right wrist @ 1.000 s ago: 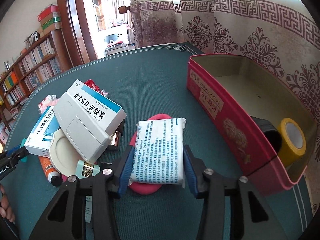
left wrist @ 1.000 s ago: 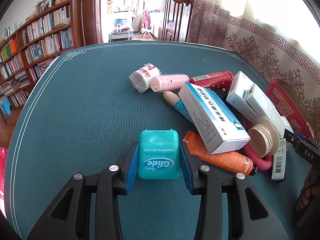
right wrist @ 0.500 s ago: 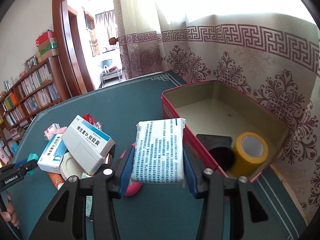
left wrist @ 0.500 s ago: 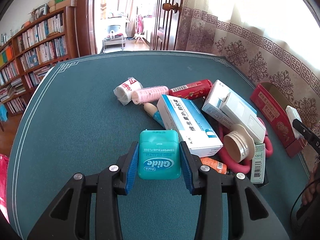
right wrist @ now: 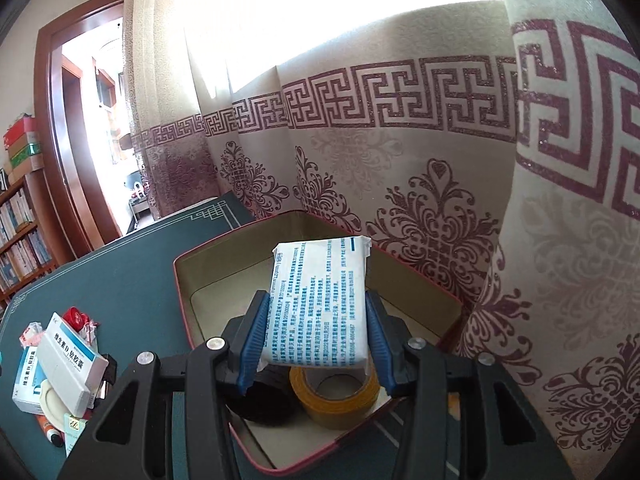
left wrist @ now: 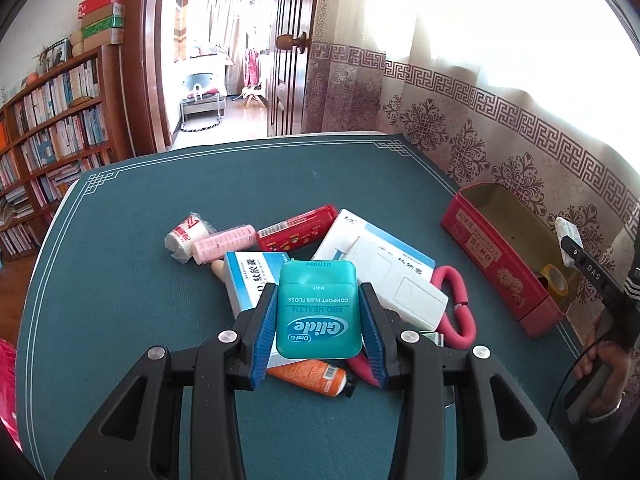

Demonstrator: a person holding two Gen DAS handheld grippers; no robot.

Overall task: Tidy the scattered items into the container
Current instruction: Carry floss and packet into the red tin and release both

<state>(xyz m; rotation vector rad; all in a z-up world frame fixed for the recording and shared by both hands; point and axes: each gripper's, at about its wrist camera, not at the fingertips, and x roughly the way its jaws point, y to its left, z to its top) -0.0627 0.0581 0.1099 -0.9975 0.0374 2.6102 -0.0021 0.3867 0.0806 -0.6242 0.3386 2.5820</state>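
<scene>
My left gripper (left wrist: 319, 322) is shut on a teal Glide floss box (left wrist: 318, 312) and holds it above the pile of scattered items on the green table. My right gripper (right wrist: 316, 336) is shut on a white packet with blue print (right wrist: 318, 304) and holds it over the open red tin (right wrist: 181, 280). The tin also shows in the left wrist view (left wrist: 480, 240) at the right, with the right gripper (left wrist: 576, 254) above its near end. Inside the tin lie a yellow tape roll (right wrist: 340, 404) and a black round object (right wrist: 264, 396).
The pile holds a blue-and-white box (left wrist: 248, 276), a white box (left wrist: 392, 280), a red tube (left wrist: 296, 228), a pink roller (left wrist: 224, 244), a wrapped white roll (left wrist: 184, 236), an orange tube (left wrist: 312, 376) and a pink loop (left wrist: 456, 304). A curtain hangs behind the tin; bookshelves stand at left.
Both grippers have risen. The right one carried the white packet from beside the pile to above the tin. The left one lifted the floss box off the table.
</scene>
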